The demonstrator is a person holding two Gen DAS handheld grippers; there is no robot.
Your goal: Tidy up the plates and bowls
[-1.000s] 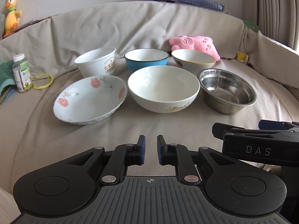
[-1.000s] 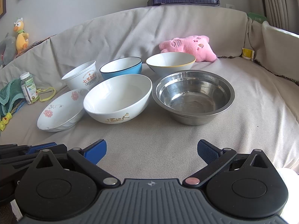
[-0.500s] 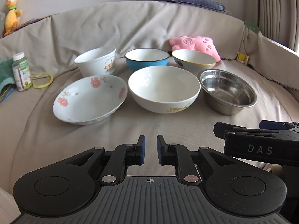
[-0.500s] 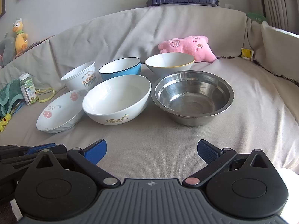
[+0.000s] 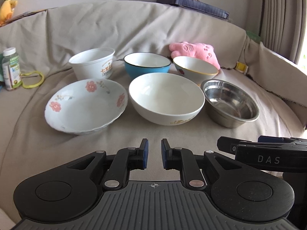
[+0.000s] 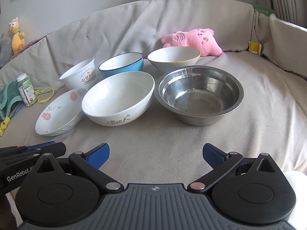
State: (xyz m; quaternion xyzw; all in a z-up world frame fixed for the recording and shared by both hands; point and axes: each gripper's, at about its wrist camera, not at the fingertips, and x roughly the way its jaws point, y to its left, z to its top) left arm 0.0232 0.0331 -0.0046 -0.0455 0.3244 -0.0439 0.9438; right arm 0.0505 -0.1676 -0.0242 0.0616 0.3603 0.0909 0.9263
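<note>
Several bowls stand in two rows on a beige covered sofa. In front are a flowered shallow bowl (image 5: 84,105), a large white bowl (image 5: 166,97) and a steel bowl (image 6: 199,94). Behind are a white paper tub (image 5: 93,63), a blue bowl (image 5: 146,64) and a yellow-rimmed white bowl (image 6: 173,57). My left gripper (image 5: 153,153) is nearly shut and empty, short of the gap between the flowered and white bowls. My right gripper (image 6: 155,152) is open and empty, in front of the white and steel bowls.
A pink plush toy (image 6: 191,40) lies behind the back row. A small bottle (image 5: 10,69) and a yellow-green loop (image 5: 32,79) lie at the left, with a green cloth (image 6: 7,97). The sofa back and right armrest close in the seat.
Both grippers have shifted slightly; the bowls sit a little lower in the right view. Jaws are unchanged and no bowl has moved.
</note>
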